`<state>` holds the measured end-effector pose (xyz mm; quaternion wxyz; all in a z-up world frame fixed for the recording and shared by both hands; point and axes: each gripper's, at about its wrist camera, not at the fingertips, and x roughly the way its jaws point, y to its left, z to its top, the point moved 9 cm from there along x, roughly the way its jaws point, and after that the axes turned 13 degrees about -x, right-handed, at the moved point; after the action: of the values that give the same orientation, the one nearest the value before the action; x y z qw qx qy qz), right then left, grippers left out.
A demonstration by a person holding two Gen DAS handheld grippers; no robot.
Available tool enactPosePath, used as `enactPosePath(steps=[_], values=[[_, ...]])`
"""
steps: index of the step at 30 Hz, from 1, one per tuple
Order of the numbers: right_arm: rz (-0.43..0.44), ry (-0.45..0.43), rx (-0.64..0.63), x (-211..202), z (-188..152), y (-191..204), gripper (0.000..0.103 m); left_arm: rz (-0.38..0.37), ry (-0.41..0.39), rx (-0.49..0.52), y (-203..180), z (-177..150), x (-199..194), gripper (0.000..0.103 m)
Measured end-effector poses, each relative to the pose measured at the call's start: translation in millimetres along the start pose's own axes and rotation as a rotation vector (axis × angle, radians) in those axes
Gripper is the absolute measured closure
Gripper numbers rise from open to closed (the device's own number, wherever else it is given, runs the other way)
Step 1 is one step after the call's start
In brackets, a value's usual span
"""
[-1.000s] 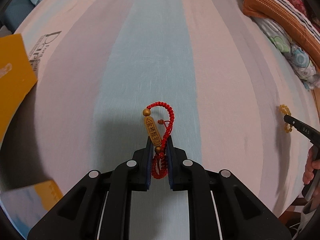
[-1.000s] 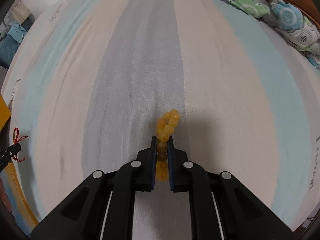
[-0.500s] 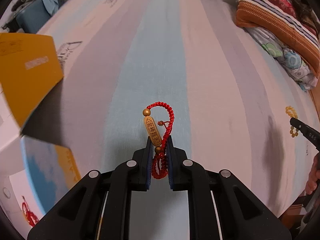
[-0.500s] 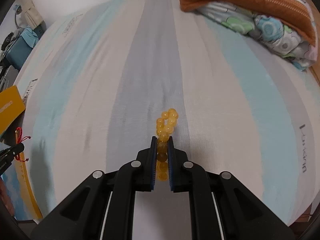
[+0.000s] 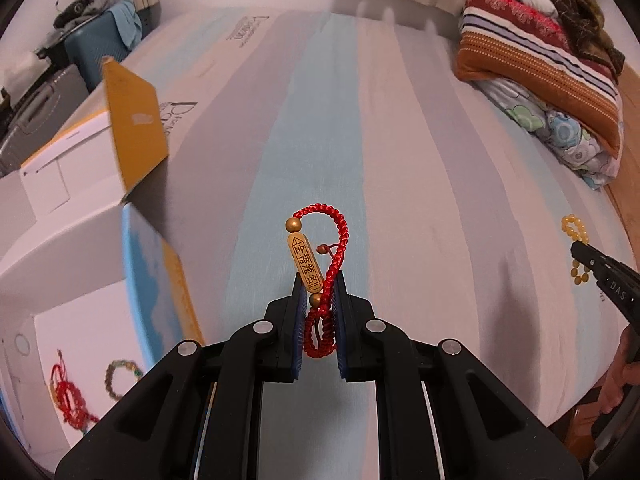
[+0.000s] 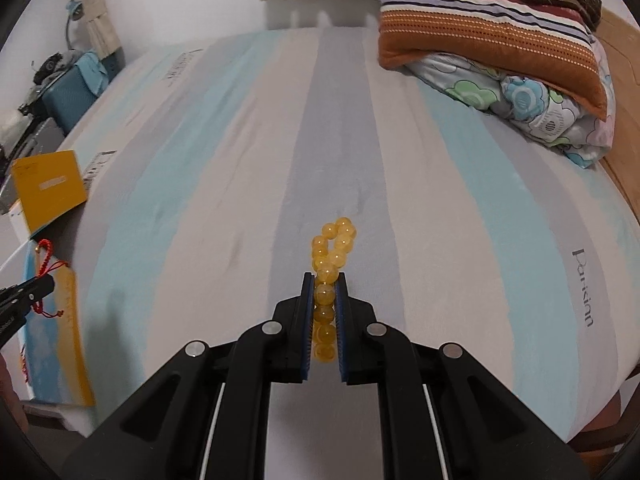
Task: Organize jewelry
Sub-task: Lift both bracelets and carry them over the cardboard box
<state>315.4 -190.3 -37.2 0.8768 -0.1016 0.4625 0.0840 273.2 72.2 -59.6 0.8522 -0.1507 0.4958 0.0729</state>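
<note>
Overhead, striped bed sheet (image 5: 312,120) (folded bedding (image 6: 500,40) far right), jaws clamping red bracelet (image 5: 324,280), yellow bead bracelet (image 6: 330,276), possibly a box (image 5: 80,300) left.

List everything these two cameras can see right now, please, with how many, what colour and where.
Red braided bracelet: one, red cord with a gold tag, held off the bed in the left gripper.
Yellow bead bracelet: one, amber yellow, held in the right gripper.
Open box: one, white inside with yellow and blue flaps, at the bed's left edge.
Bracelets in the box: at least two, one red, one of dark beads, on its floor.
Bed sheet: one, blue, grey and cream stripes.
Folded bedding: a pile, striped and floral, far right.
Blue case: one, beside the bed, far left.
Left gripper: black, jaws shut on the red bracelet.
Right gripper: black, jaws shut on the beads.
Hand: one, holding the right gripper.
</note>
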Motion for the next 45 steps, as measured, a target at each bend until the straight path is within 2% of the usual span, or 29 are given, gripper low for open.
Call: enactPosePath(steps=[7,20,28,35,45], values=[[0.021,-0.04,-0.035,-33.9,-11.4,41.0,0.094,0.006,-0.08,0.024,12.8,-16.7,-41.1,0.091],[0.085,-0.073,-0.108,-71.8,-14.9,142.3,0.094,0.077,-0.203,-0.016,87.8,-20.0,-113.3,0.091],[0.148,-0.11,-0.192,-94.9,-3.1,223.4,0.094,0.116,-0.205,-0.099,163.1,-27.6,-132.1,0.091],[0.206,-0.124,-0.266,-99.4,0.4,296.2,0.094,0.159,-0.2,-0.165,232.1,-33.5,-145.4,0.091],[0.288,-0.143,-0.37,-100.2,-2.1,385.6,0.094,0.181,-0.181,-0.236,297.5,-51.2,-146.7,0.091]])
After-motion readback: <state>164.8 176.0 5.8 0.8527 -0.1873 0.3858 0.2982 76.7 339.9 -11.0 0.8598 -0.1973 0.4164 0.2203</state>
